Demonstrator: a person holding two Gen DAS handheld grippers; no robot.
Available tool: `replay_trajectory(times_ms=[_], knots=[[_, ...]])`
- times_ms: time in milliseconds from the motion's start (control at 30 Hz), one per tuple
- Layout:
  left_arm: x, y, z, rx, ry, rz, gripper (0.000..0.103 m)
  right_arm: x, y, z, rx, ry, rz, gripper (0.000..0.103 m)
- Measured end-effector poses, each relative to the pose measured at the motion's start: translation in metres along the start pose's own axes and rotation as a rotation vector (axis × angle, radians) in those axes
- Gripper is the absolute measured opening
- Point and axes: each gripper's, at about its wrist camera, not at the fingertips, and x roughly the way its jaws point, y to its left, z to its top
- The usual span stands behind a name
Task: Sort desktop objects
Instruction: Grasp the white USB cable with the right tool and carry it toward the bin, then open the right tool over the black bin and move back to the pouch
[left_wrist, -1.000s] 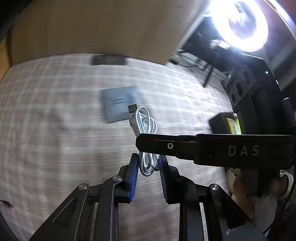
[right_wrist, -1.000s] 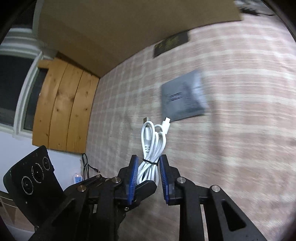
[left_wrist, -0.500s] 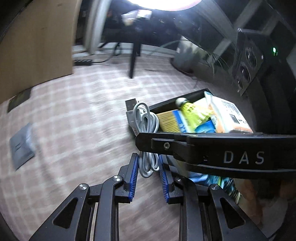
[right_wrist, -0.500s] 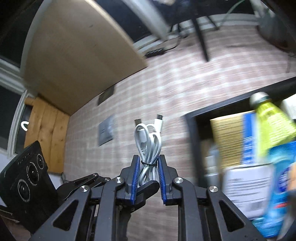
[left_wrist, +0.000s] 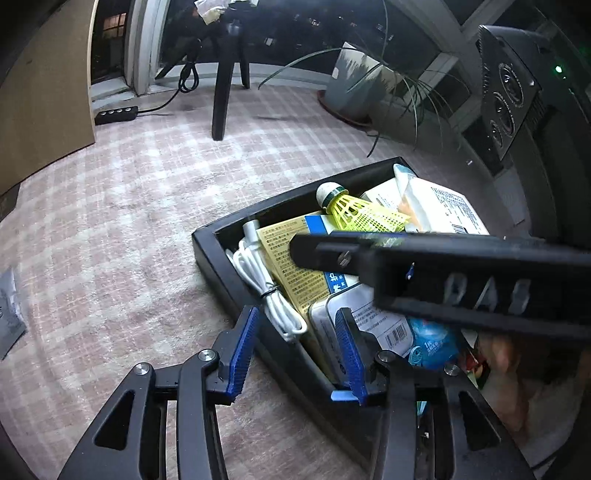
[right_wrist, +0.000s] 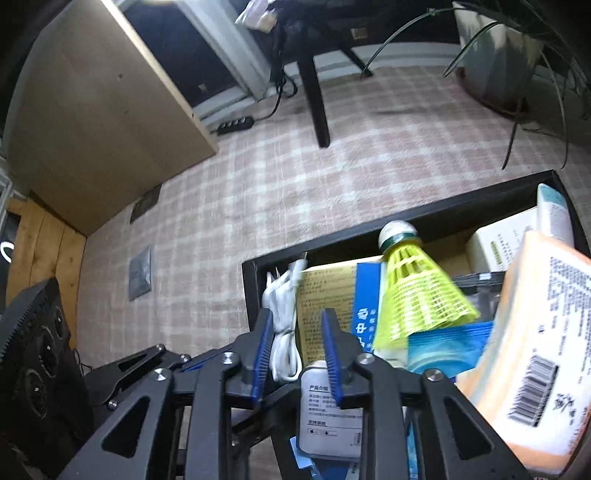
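Left gripper (left_wrist: 293, 350) fingers were opening, straddling the near-left wall of the black box (left_wrist: 221, 236), nothing pinched; the white cable (left_wrist: 269, 291) lay loose inside that corner, just beyond the tips. Right gripper (right_wrist: 295, 354) fingers were also opening, narrower, with the cable's near loop (right_wrist: 282, 343) between them and, as far as I could tell, no longer clamped. To finish the drop cleanly: open fully, lift straight up so the pads don't snag the loop, avoid the grey pack (right_wrist: 325, 417) beside it. Farther in sat the yellow shuttlecock (left_wrist: 354, 210) on cartons. Far left on the checked worktop (left_wrist: 110, 221) a grey pouch (right_wrist: 140, 273) remained unsorted.
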Motion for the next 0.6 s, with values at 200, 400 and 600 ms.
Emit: replay_trajectory(times_ms=[200, 400, 600], knots=[[-0.020, 0.019, -0.007, 0.000, -0.023, 0.077, 0.047, -0.008, 0.013, -0.001, -0.043, -0.023, 0.000, 0.030], [-0.049, 0.069, -0.022, -0.030, -0.027, 0.202, 0.048, -0.002, 0.049, -0.001, -0.097, -0.039, 0.042, 0.037], [-0.079, 0.148, -0.033, -0.166, -0.044, 0.295, 0.059, 0.024, 0.090, 0.004, -0.141, -0.016, 0.082, 0.041]])
